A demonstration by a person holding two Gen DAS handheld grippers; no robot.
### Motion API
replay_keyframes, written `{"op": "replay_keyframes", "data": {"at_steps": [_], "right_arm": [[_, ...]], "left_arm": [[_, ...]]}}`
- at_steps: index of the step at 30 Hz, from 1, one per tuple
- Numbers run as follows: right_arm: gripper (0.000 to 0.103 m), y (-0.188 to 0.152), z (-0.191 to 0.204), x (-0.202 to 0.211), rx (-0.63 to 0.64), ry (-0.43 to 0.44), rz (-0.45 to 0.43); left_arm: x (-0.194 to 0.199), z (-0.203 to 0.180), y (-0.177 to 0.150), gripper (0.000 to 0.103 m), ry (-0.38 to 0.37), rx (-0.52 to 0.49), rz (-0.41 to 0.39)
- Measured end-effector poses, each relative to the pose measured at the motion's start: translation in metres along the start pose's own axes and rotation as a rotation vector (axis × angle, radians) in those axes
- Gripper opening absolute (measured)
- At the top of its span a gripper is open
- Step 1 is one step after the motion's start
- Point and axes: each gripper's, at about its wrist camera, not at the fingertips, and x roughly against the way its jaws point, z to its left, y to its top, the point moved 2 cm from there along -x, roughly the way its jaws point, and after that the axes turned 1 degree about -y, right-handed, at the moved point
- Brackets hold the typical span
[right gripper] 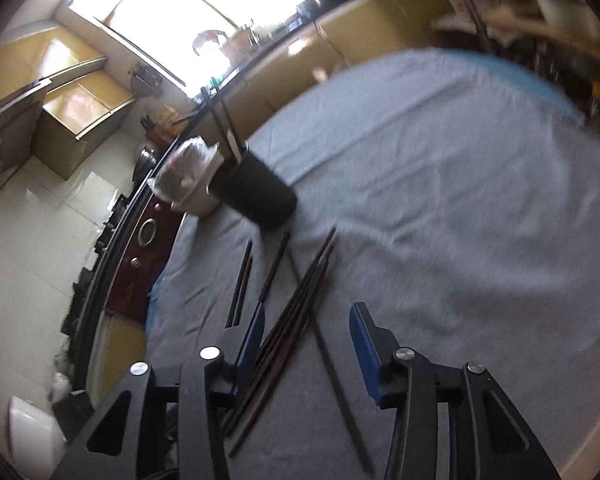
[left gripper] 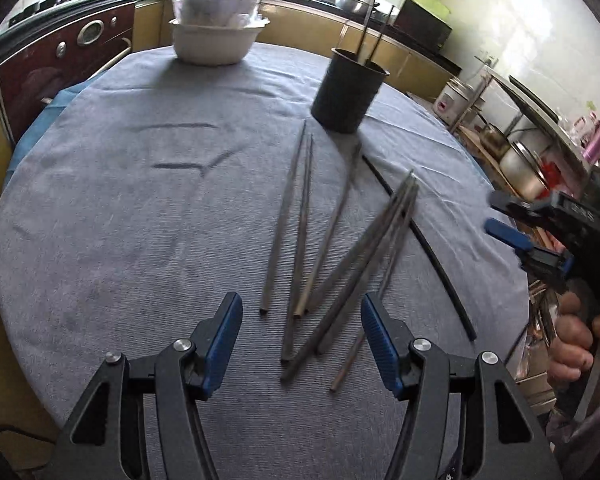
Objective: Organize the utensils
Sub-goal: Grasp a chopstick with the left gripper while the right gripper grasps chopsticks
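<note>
On the tabletop (left gripper: 120, 200): chopsticks (left gripper: 340, 264) lie lengthwise, dead ahead of left gripper (left gripper: 302, 320).
Grippers: left and right gripper (right gripper: 306, 324) both released, empty.

Both hand-held grippers, left (left gripper: 302, 336) and right (right gripper: 308, 342), gape empty.

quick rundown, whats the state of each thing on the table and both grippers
left gripper: jaws open, holding nothing
right gripper: jaws open, holding nothing
black cup: upright, a few chopsticks standing in it
loose chopsticks: lying flat on the cloth, some crossing
white bowl: upright, clear cover on top
grey cloth: spread over the table, slightly wrinkled
</note>
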Motion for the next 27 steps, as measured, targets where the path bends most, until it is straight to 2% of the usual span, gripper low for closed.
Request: {"op": "replay_keyframes", "data": {"at_steps": [2, 7, 11, 14, 17, 19, 21, 25, 27], "right_arm": [[0.038, 0.000, -0.003, -0.015, -0.048, 0.037, 0.037], [0.035, 0.012, -0.004, -0.048, -0.106, 0.030, 0.065], [0.032, 0.021, -0.007, -0.075, -0.135, -0.038, 0.093], [0.025, 0.022, -0.006, -0.091, -0.151, -0.069, 0.117], [0.009, 0.020, -0.002, -0.100, -0.135, -0.085, 0.125], [0.009, 0.020, 0.002, -0.101, -0.116, -0.100, 0.109], [0.009, 0.020, 0.005, -0.100, -0.100, -0.106, 0.090], [0.008, 0.022, 0.009, -0.091, -0.076, -0.060, 0.040], [0.008, 0.024, 0.011, -0.083, -0.060, -0.040, 0.016]], "left_arm": [[0.001, -0.002, 0.005, 0.062, -0.009, -0.011, -0.018], [0.001, 0.005, 0.014, 0.062, 0.003, -0.010, -0.045], [0.000, 0.022, 0.014, 0.062, 0.009, 0.027, -0.039], [0.000, 0.032, 0.017, 0.062, 0.012, 0.048, -0.043], [-0.002, 0.039, 0.029, 0.062, -0.005, 0.063, -0.042], [-0.003, 0.042, 0.039, 0.060, -0.009, 0.058, -0.050], [-0.005, 0.043, 0.053, 0.053, -0.011, 0.043, -0.052], [-0.025, 0.037, 0.080, 0.045, -0.002, -0.007, -0.008], [-0.037, 0.033, 0.089, 0.045, -0.002, -0.029, 0.013]]}}
